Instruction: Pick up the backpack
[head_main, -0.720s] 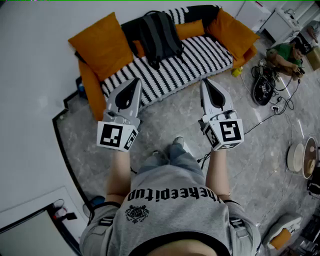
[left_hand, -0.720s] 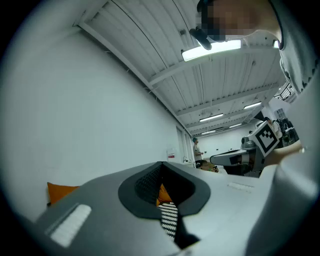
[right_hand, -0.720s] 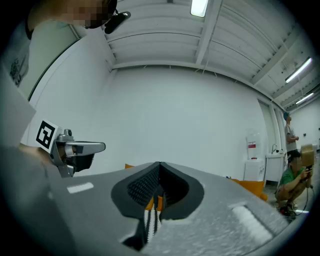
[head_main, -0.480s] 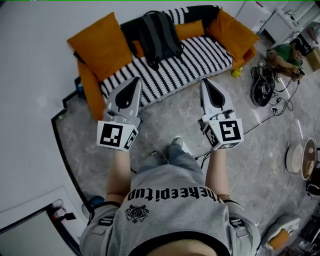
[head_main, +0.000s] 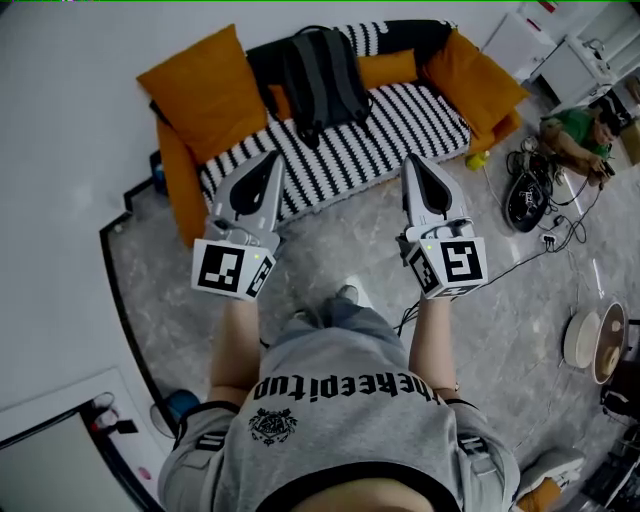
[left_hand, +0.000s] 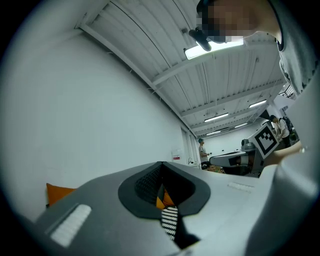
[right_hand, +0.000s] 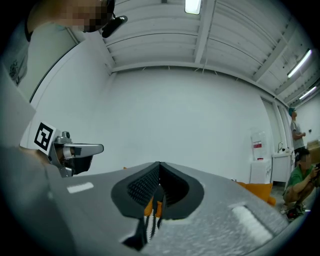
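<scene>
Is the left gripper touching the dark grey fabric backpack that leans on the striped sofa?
Apart. The head view shows the left gripper ending short of the dark grey fabric backpack, with striped sofa seat visible between them.

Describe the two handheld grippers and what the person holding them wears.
Both the left gripper and the right gripper have pale grey, tapering shells with a black inset on top, narrowing to jaws lined with black ribbed pads. Each carries a white cube with black square markers. The person wears a grey short-sleeved T-shirt with black print.
</scene>
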